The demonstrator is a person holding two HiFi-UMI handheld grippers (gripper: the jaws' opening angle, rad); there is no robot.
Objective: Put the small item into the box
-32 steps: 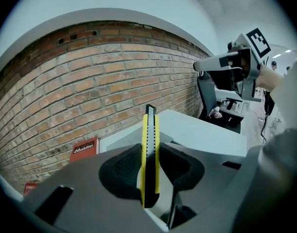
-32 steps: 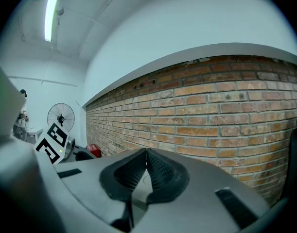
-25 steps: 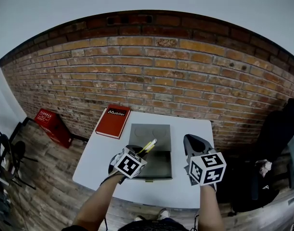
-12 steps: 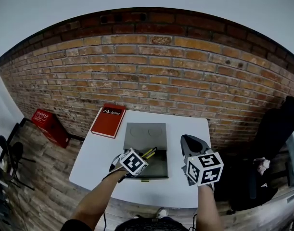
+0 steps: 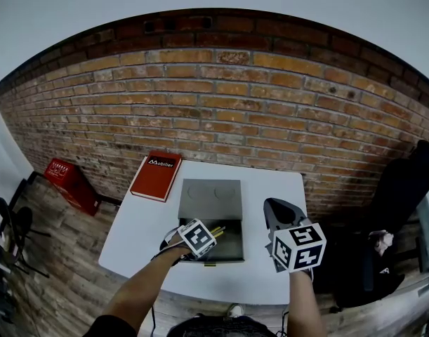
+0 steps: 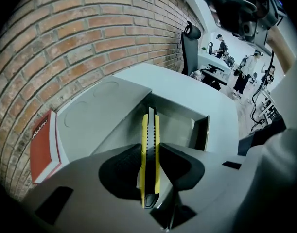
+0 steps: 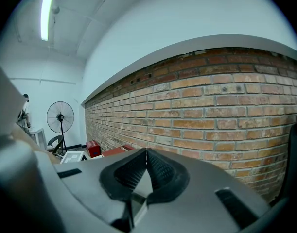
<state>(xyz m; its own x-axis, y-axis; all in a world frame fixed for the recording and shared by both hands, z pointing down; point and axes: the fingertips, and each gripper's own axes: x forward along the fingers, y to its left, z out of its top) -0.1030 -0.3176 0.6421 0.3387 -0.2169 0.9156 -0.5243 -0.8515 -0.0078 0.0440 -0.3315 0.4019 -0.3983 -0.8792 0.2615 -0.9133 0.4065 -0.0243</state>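
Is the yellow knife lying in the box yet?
No, the knife is clamped between the jaws of the left hand-held gripper, over the open box.

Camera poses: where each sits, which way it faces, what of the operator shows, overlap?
Head view: on the person's head, steeply down at table, open grey box, brick wall; forearms, left gripper, right gripper show.
Left gripper view: on the left gripper, along jaws shut on a utility knife, toward the box; only that gripper shows.
Right gripper view: on the right gripper, jaws together, empty, facing the brick wall; only that gripper shows.
Shared: head and left gripper views both see utility knife, box, red book.
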